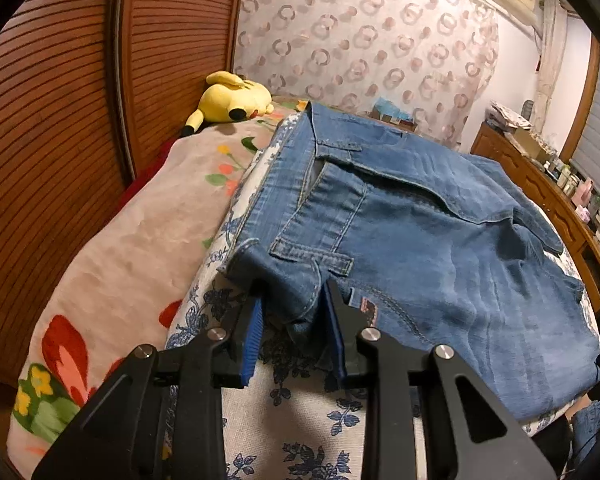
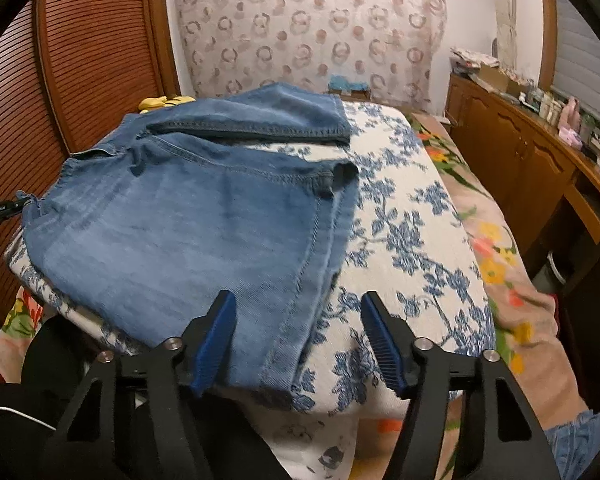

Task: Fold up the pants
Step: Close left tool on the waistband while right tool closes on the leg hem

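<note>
Left wrist: jaws clamp the jeans [image 1: 400, 216] waistband; right jaws apart astride the hem

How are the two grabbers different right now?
The left gripper has bunched denim at the jeans' waist corner between its pads; the right gripper straddles a flat hem edge of the jeans. The left gripper's jaws stand narrow, the right gripper's wide, with its right pad over the flowered cover. Both have black arms with blue ribbed pads.

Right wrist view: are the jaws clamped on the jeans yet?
No: the right gripper stands open, one pad on the jeans, the other over bare bedspread.
</note>
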Motion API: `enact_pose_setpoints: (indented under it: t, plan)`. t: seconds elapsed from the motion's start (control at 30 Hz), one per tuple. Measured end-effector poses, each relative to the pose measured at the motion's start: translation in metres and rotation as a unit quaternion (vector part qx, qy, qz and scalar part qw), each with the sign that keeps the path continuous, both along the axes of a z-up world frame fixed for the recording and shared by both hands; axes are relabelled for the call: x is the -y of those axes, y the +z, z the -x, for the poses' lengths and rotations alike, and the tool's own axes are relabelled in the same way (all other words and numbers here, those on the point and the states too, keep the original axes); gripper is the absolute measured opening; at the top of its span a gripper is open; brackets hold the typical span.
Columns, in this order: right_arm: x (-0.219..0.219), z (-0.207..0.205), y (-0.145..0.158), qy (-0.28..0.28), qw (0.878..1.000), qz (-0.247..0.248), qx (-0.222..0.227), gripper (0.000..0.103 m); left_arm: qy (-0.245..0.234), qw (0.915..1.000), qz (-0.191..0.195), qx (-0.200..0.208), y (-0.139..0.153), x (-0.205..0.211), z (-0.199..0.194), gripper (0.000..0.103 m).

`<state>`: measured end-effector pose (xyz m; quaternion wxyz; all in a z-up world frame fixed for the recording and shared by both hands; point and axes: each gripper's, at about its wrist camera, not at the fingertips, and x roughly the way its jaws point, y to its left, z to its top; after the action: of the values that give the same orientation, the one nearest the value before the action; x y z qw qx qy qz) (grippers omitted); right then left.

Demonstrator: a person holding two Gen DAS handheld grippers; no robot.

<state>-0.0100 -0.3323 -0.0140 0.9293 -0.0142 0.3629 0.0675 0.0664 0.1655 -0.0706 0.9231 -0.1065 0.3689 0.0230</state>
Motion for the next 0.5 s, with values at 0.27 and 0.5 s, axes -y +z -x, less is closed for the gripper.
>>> enact_pose_setpoints:
  t: [0.27,0.5]
  plan:
    - [-0.008,-0.009,-0.007,0.019,0.999,-0.001,-0.031,0.059,-0.006,1.0,0.002,-0.006,-0.006,0.001,-0.001,0.022]
    - [-0.009,-0.013,-0.005,0.039,0.999,-0.012,-0.036,0.026,-0.016,0.9995,0.01,0.026,0.011,0.007,0.005,0.015]
